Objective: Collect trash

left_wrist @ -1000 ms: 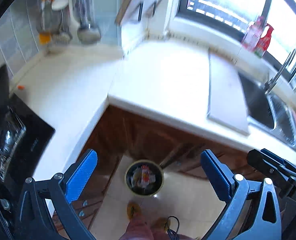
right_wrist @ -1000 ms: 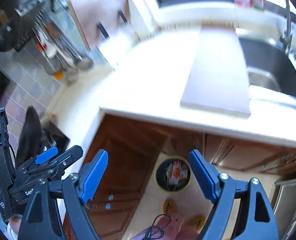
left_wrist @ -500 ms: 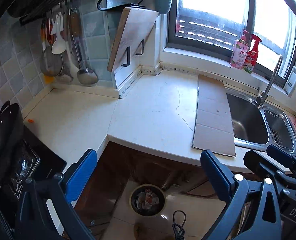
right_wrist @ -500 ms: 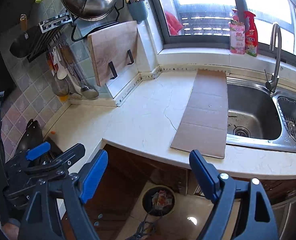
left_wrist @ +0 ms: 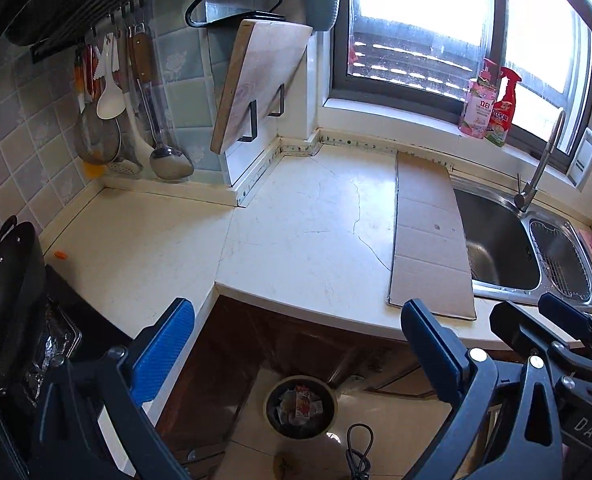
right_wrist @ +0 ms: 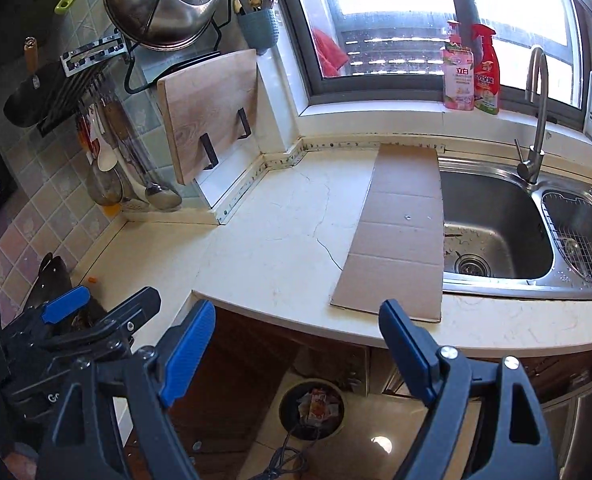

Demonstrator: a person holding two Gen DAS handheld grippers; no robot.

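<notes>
Both tools wide open, empty: left tool, right tool. Trash bin w/ wrappers on floor below surface front edge. Cardboard flat by sink.

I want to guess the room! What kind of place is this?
A home kitchen, most likely: a steel sink with a tap, ladles hanging on the tiled wall, and a chopping board.

The trash bin, round, dark, open-topped, stood upright on the floor below the countertop edge, before the brown cabinets. It held crumpled wrappers, white with red print, piled inside below its rim.
</notes>
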